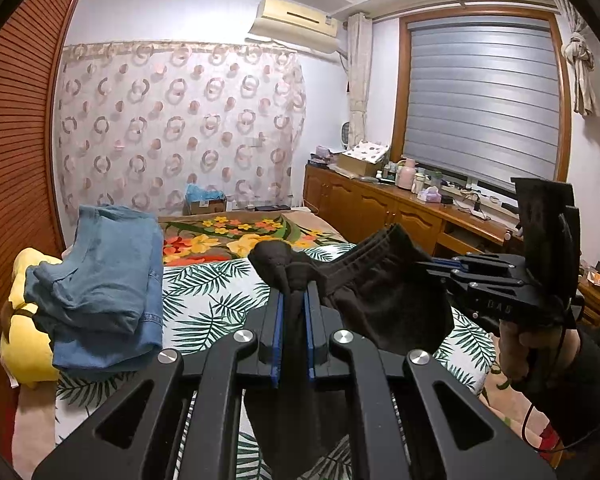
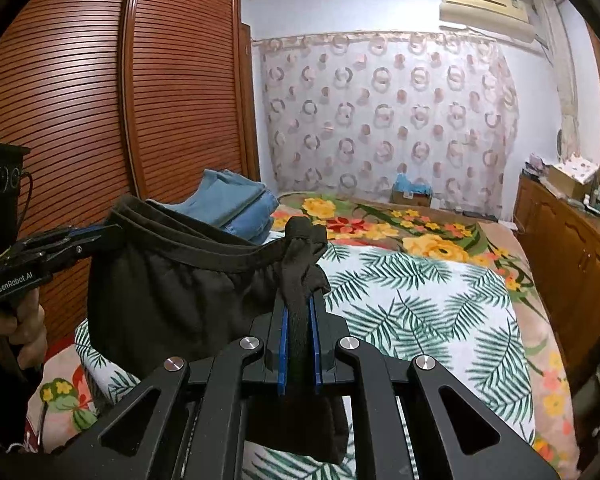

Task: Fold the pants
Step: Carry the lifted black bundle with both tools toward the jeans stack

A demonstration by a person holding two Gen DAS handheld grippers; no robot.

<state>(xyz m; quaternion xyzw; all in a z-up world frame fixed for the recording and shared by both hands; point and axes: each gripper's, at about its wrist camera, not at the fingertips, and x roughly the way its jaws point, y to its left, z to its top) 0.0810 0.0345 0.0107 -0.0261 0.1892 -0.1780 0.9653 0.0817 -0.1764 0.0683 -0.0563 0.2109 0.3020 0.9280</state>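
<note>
We read "GenRobot.AI" on our left gripper (image 2: 100, 236) and "DAS" on our right gripper (image 1: 428, 268); both sets of jaws pinch the waistband of the black pants (image 1: 380, 292), stretched between them above the bed (image 2: 420, 292), a cardboard box (image 2: 412, 198) of blue stuff beyond

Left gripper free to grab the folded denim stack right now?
Probably not. The left gripper is shut on the black pants, held up with the right gripper; the denim stack lies unobstructed.
</note>
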